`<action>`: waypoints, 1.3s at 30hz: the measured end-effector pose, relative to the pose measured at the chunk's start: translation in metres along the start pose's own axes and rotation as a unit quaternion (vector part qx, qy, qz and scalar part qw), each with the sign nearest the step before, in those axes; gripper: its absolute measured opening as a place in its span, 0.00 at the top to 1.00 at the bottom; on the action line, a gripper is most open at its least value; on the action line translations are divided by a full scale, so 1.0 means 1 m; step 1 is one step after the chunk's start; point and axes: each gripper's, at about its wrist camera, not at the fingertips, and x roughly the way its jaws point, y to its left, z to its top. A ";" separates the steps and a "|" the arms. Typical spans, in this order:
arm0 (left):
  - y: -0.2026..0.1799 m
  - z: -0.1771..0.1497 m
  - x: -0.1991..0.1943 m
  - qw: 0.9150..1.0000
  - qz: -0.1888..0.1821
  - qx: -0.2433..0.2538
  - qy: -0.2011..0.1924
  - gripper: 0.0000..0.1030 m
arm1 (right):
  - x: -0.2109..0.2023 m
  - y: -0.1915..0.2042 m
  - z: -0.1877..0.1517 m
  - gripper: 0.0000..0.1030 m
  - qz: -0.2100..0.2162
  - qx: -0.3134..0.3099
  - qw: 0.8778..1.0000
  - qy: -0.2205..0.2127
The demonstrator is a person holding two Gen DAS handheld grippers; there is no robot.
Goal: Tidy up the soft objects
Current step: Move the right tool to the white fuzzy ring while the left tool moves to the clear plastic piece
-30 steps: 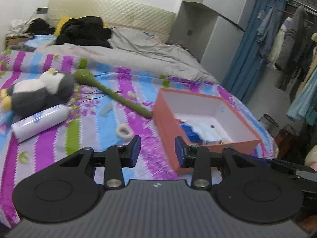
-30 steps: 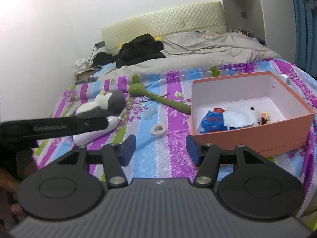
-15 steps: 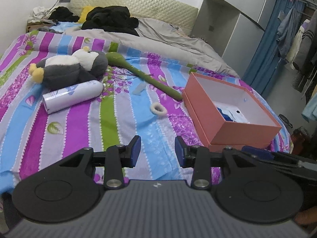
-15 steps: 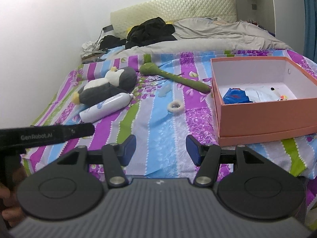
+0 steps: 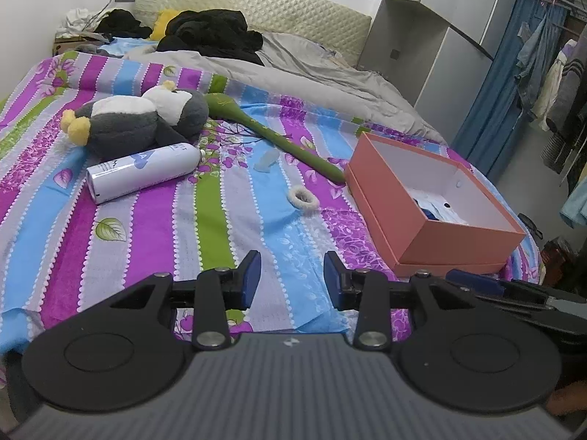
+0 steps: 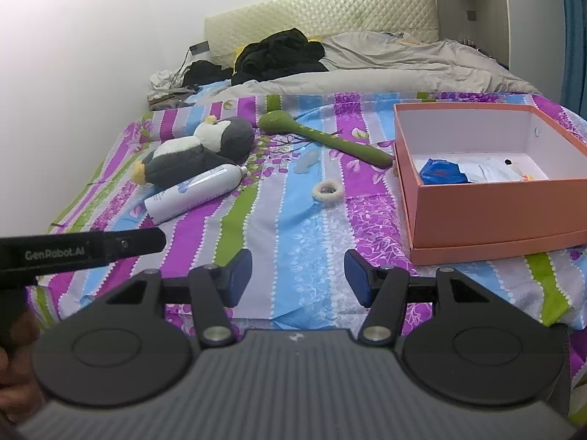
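Both grippers tilted down over the near edge of the bed [image 5: 154, 220], side by side. Left gripper [image 5: 292, 278]: jaws spread, blue pads apart, nothing between them, only bedspread beyond. Right gripper [image 6: 298, 277]: jaws spread a little wider, also empty. The left gripper's black body shows at the left edge of the right wrist view, a bit of a hand [image 6: 16, 385] below it.

Landmark: orange box [image 5: 433, 198], rigid cardboard, rectangular, open top, white inside, sitting on the bed near its right edge. Inside it, something blue and crumpled plus white soft pieces; detail too small to sort out.

- Green long-handled toy [image 5: 279, 135]: slim, smooth, bulb-shaped head; its thin end lies just beside the box's far left corner, its head reaches away toward the plush.
- White fuzzy ring [image 5: 303, 198]: small, soft loop, flat on the bedspread, near the box's left side.
- Pale translucent scrap [image 5: 268, 159]: small, farther left of the box, beside the green handle.
- Plush penguin [image 5: 139, 121]: grey and white pile fabric, yellow feet, lying on its side well left of the box.
- Spray can [image 5: 143, 174]: smooth white cylinder on its side, touching the penguin's near side.

Bedspread: striped purple, blue, green, floral print. Grey duvet [image 5: 301, 73] and black clothing [image 5: 212, 35] beyond the box, by the quilted headboard.
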 end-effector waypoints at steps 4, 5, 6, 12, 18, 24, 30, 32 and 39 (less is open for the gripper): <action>0.007 0.002 0.019 1.000 0.004 -0.004 0.008 0.58 | 0.011 -0.001 -0.003 0.43 0.003 -0.006 1.000 0.010; 0.009 0.004 0.024 1.000 0.006 -0.005 0.011 0.58 | 0.014 -0.001 -0.004 0.43 0.003 -0.006 1.000 0.012; 0.011 0.005 0.029 1.000 0.008 -0.005 0.011 0.58 | 0.017 -0.002 -0.005 0.43 0.002 -0.006 1.000 0.015; 0.024 0.018 0.063 1.000 0.015 -0.003 0.012 0.58 | 0.040 -0.007 -0.002 0.43 0.004 -0.016 1.000 0.025; 0.031 0.033 0.096 0.999 0.030 0.001 0.014 0.58 | 0.063 -0.015 0.013 0.43 0.011 -0.025 0.999 0.019; 0.038 0.046 0.130 0.999 0.037 -0.002 0.023 0.58 | 0.088 -0.020 0.023 0.43 0.022 -0.021 0.999 0.026; 0.044 0.059 0.174 0.999 0.031 -0.005 0.044 0.58 | 0.116 -0.022 0.032 0.43 0.030 -0.019 0.999 0.031; 0.044 0.065 0.190 0.998 0.035 0.001 0.048 0.58 | 0.126 -0.024 0.034 0.43 0.034 -0.017 0.999 0.035; 0.047 0.081 0.242 0.998 0.034 0.011 0.052 0.58 | 0.171 -0.039 0.040 0.43 0.028 -0.011 0.998 0.055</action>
